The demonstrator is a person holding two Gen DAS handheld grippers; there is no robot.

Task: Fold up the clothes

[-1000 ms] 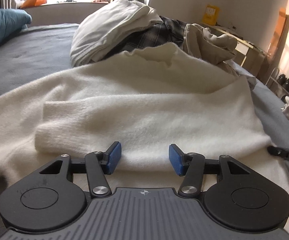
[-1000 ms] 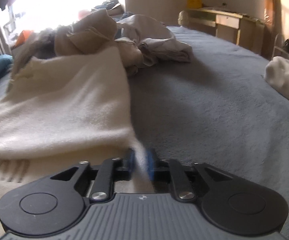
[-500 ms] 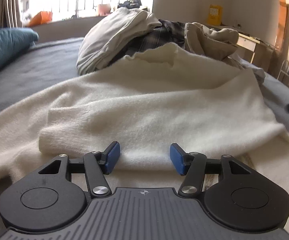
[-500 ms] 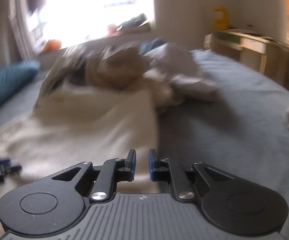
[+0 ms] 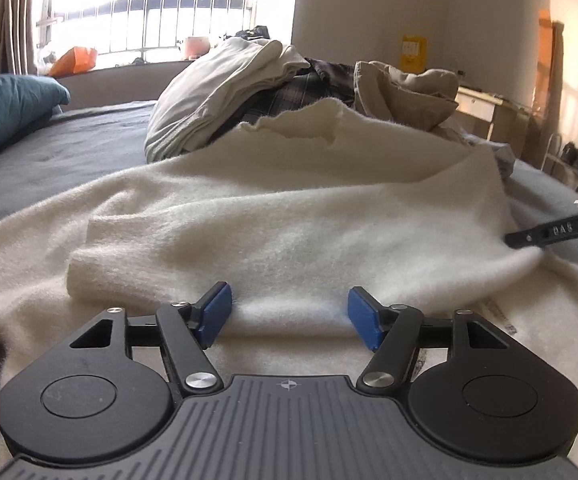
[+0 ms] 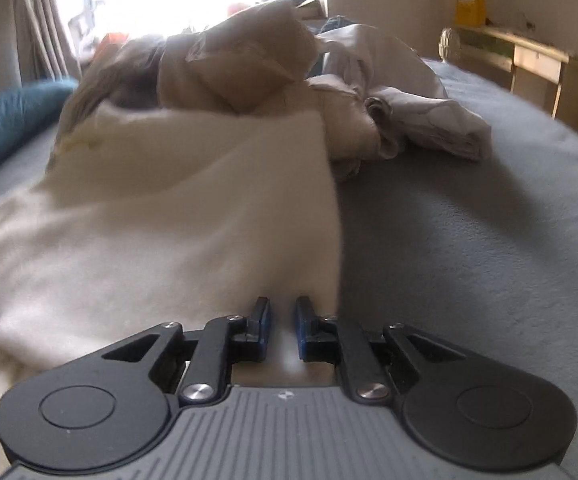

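Left tool (image 5: 289, 312) sits low over the cream sweater (image 5: 289, 216), jaws apart and just been opening wider, blue pads clear of the knit, nothing pinched between them. Right tool (image 6: 282, 326) at the sweater's right edge, jaws nearly together after closing, a thin strip of the cream fabric in the narrow gap; cannot tell if the pads actually bite it, view is blurred. Largest down: grey bed (image 6: 469, 248) carries everything. Cream sweater spread across the bed, one sleeve (image 5: 177, 256) folded over the body, neckline pointing at the far pile. Pile of unfolded clothes (image 5: 249, 92) behind the sweater: pale trousers, a dark plaid shirt, a beige garment (image 6: 245, 64), a light grey one (image 6: 409, 96). Teal pillow (image 5: 5, 108) far left on the bed. Wooden desk (image 6: 529, 56) by the far wall. In the left view the right tool's black finger (image 5: 553, 232) touches the sweater's right edge.
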